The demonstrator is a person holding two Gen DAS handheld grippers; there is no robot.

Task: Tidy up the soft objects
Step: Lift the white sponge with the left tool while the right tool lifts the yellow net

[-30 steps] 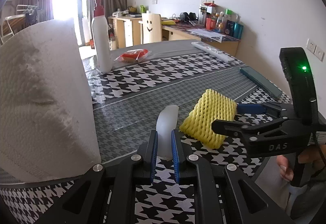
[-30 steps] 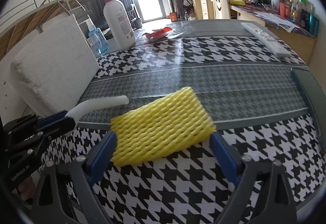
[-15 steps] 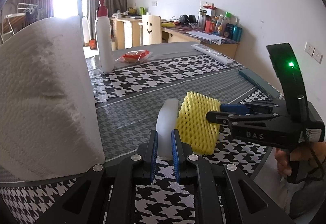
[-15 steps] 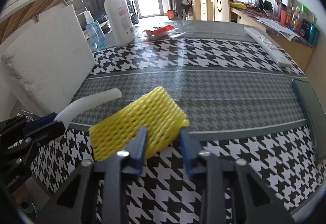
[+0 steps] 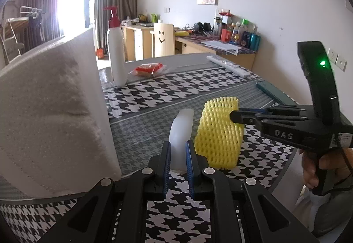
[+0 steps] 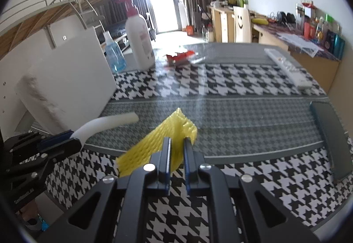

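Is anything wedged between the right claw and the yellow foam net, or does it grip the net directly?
Nothing visible intervenes: the right claw is closing directly on the yellow foam net, pinched between its pads.

The right tongs (image 6: 177, 150) were wide apart around the yellow foam net (image 6: 154, 143) a second ago; their jaws were closing on it at this moment, squeezing it into a fold, and it tipped up off the surface (image 6: 242, 114), one end hanging.
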